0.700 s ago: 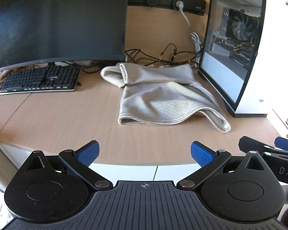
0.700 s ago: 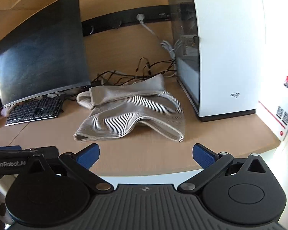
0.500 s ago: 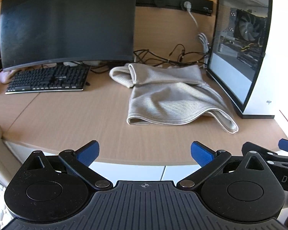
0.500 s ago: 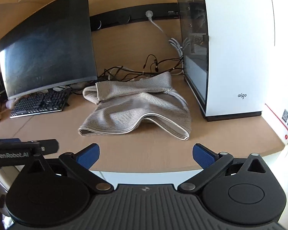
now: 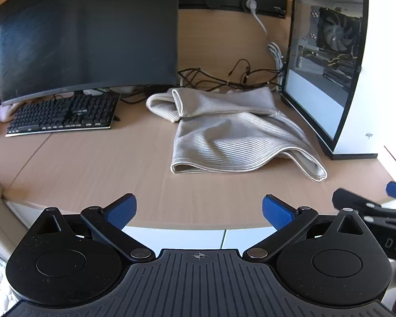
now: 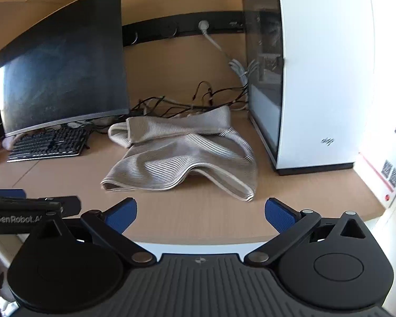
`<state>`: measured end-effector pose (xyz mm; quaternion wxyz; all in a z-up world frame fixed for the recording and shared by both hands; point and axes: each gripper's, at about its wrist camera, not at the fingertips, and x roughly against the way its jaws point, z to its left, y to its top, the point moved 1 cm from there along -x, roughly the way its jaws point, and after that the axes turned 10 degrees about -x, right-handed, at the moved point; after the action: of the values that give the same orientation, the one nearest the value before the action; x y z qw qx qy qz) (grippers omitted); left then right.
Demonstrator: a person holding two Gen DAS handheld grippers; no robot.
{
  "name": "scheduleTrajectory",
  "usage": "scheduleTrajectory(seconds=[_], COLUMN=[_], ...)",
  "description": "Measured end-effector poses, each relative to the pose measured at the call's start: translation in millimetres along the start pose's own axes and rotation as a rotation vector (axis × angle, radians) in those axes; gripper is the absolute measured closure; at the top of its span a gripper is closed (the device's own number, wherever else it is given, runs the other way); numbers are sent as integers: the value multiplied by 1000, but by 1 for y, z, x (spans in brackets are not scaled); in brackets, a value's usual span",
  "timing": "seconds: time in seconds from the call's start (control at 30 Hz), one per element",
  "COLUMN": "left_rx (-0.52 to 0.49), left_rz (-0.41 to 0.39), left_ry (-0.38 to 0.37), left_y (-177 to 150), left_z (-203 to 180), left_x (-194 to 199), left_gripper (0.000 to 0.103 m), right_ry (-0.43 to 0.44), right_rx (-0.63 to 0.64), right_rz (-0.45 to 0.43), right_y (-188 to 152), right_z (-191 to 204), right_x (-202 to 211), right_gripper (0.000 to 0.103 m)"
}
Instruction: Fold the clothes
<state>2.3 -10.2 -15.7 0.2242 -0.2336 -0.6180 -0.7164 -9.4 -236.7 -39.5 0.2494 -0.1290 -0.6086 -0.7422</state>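
Note:
A beige ribbed garment [image 5: 232, 134] [image 6: 182, 155] lies crumpled on the wooden desk [image 5: 92, 163], between the monitor and the white computer case. My left gripper [image 5: 198, 208] hangs open over the desk's front edge, well short of the garment, nothing between its blue pads. My right gripper [image 6: 200, 210] is likewise open and empty at the front edge, with the garment's near hem just ahead of it. Each gripper shows at the edge of the other's view: the right one [image 5: 377, 206] and the left one [image 6: 26, 208].
A dark curved monitor [image 5: 87, 39] and a black keyboard [image 5: 63, 113] stand at the back left. A white glass-sided computer case [image 5: 356, 79] stands right of the garment. Tangled cables [image 5: 224, 79] lie behind it. A white box with red print [image 6: 388, 158] sits at far right.
Both grippers have shifted, so the garment and desk sit lower and nearer in both views. The jaws stayed open and the garment has not moved.

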Motion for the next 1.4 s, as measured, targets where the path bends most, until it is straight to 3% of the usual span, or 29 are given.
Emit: scheduleTrajectory(seconds=[0.13, 0.33, 1.4], left_rx=[-9, -44, 7], left_rz=[-15, -45, -15], left_ry=[11, 30, 19], left_y=[1, 2, -18], left_z=[1, -2, 12], left_x=[6, 16, 26], left_gripper=[0, 0, 0], right_ry=[-40, -10, 2], right_rx=[15, 22, 44], right_rz=[-36, -37, 8], right_y=[2, 1, -10], right_z=[0, 5, 16], right_x=[0, 1, 2], right_gripper=[0, 0, 0])
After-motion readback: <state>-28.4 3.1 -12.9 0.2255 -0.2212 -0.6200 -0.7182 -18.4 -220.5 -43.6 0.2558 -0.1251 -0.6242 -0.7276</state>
